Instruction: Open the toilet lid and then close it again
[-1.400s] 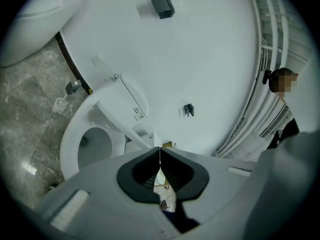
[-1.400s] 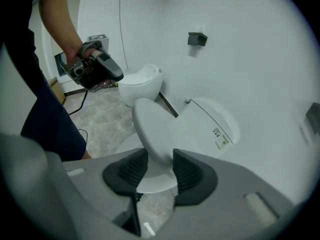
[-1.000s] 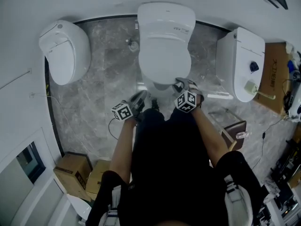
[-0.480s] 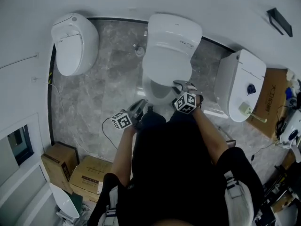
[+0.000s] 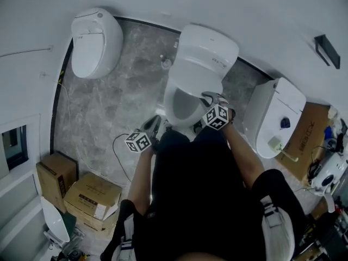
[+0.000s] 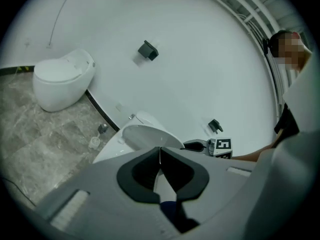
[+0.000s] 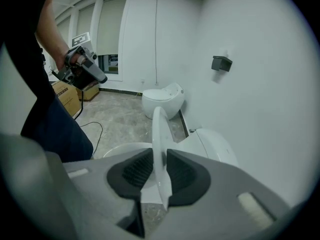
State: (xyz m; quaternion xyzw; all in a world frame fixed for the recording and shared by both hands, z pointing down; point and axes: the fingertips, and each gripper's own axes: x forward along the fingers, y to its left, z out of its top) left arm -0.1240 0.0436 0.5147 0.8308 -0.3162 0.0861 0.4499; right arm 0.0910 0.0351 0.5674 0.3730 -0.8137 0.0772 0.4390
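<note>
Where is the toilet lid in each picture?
Head view: toilet lid at centre, below the tank.
Left gripper view: toilet lid, lower centre, a tilted oval.
Right gripper view: toilet lid, centre, seen edge-on.
Shared landmark: egg-shaped toilet by the wall.

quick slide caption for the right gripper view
Right gripper, its jaws having just closed further, grips the edge of the partly raised toilet lid.

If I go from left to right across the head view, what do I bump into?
Egg-shaped toilet → left gripper → middle toilet → boxy toilet → black wall fitting
</note>
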